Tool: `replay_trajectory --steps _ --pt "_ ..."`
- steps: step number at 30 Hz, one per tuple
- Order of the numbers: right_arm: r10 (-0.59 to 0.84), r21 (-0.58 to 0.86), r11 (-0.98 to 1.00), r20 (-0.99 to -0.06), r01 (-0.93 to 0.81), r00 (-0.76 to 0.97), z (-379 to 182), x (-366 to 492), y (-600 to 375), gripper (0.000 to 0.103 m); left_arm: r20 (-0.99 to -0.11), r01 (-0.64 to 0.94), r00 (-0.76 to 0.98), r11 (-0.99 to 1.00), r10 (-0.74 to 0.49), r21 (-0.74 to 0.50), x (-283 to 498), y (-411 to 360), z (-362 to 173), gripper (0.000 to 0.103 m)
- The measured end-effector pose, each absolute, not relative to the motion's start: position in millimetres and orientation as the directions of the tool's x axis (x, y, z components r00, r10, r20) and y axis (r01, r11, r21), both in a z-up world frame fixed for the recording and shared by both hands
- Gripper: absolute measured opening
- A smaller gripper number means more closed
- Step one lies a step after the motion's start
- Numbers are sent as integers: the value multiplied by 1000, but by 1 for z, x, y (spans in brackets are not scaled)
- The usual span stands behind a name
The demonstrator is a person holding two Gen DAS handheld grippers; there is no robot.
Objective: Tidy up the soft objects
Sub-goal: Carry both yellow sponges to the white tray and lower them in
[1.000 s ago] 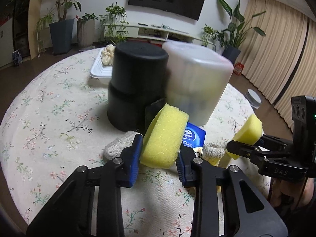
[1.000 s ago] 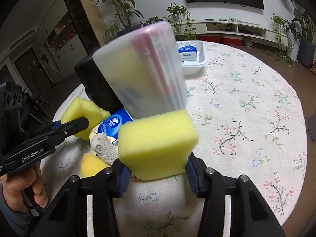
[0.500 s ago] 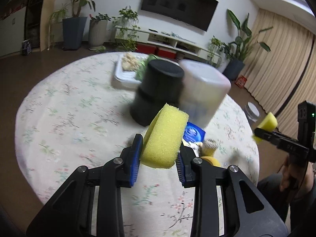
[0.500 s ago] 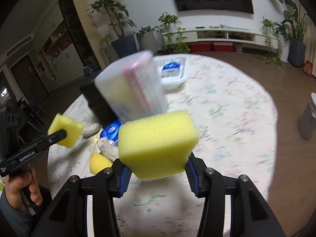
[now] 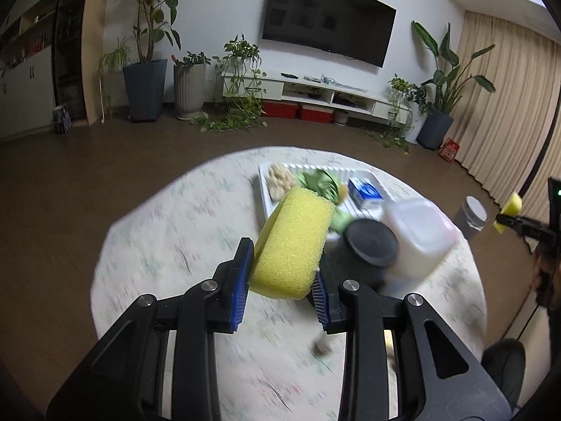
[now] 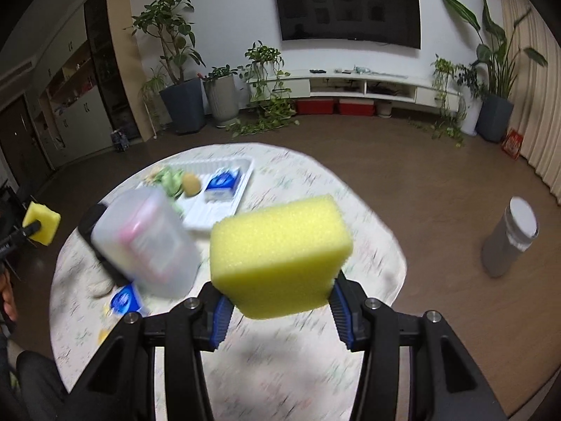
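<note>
Both yellow sponges are now riding well above the round floral table (image 5: 168, 231), having been lifted clear of it since a second ago. Left gripper (image 5: 282, 282) is clamping one sponge (image 5: 292, 242) edge-on; right gripper (image 6: 278, 310) is squeezing the other sponge (image 6: 280, 256) by its sides. Below are sitting a translucent tub (image 5: 419, 235), a black canister (image 5: 370, 245) and a white tray (image 6: 210, 207) of soft items.

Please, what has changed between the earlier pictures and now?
Both grippers rose and drew back from the table, carrying their sponges up. The left gripper stays shut on its yellow sponge, the right gripper on its own. Containers and tray kept their places.
</note>
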State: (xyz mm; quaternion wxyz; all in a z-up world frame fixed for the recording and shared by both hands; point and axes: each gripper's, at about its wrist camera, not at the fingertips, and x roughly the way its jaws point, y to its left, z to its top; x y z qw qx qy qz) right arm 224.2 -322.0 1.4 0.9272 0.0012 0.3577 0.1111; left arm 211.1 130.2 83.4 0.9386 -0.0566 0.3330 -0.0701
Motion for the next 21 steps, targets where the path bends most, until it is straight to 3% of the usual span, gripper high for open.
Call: replay_trajectory --steps 12,21 --pt "159 -59 960 -689 -274 707 51 357 -285 51 -713 162 682 985 -160 -65 332 117 81 29" --pt "198 -118 888 -773 -444 603 19 428 -196 51 -787 253 593 967 -173 -22 394 82 45 29"
